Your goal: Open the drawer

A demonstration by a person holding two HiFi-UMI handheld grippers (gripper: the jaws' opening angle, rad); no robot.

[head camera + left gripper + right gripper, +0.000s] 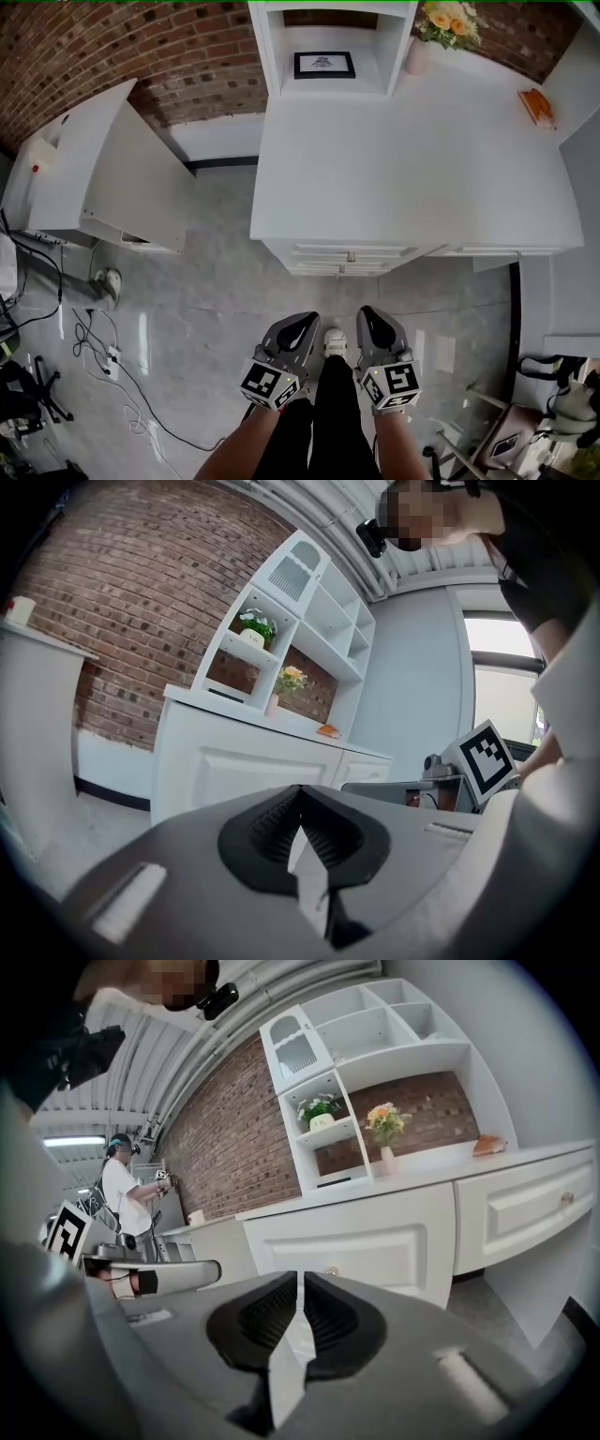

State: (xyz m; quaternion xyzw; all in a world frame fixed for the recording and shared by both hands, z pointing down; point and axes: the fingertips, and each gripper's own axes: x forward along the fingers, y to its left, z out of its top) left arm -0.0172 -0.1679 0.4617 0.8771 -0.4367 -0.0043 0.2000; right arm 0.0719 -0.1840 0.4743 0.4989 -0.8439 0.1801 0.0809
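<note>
Missing from left gripper view, drawer knob (330, 1270) shows in right's.

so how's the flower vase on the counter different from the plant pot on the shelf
The flower vase is tall and slim with orange and yellow blooms, and stands on the counter; the plant pot is squat, holds mostly green leaves, and sits higher, in a shelf compartment. Both are pale and upright.

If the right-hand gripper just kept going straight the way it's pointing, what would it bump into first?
Most likely the white drawer front, near its small knob, which shows just above the closed tips of the right gripper. Nothing shows in between, though depth is hard to judge.
</note>
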